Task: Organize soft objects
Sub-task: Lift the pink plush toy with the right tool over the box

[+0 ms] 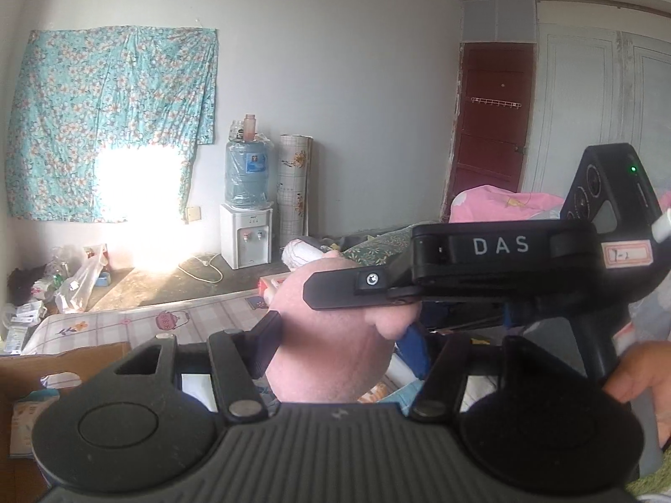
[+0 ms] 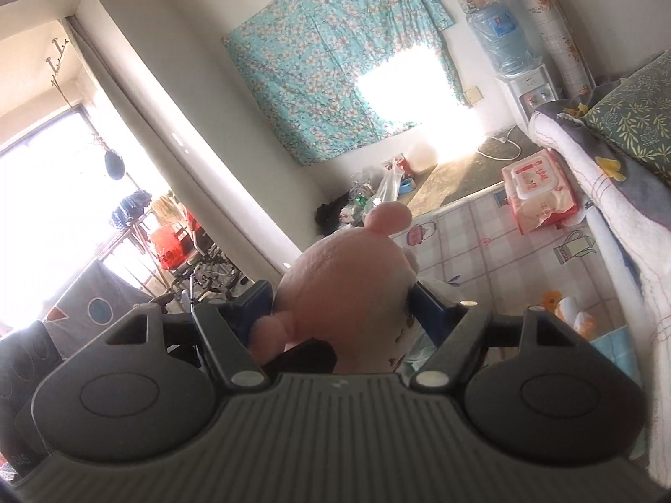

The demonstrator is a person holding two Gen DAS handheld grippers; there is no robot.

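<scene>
pink plush toy (image 2: 348,289) between right gripper (image 2: 342,306) fingers

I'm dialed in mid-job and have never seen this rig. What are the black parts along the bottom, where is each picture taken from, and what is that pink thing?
No robot here: a person carries a two-finger gripper in each hand, and each gripper has a camera looking along its fingers. The black ribbed parts are the grippers' own bodies. Both the left gripper and the right gripper appear closed on one pink plush toy; in the left view, the right gripper reaches in from the side. Beyond lie a checked cloth, a pack of wipes and a white towel.
</scene>
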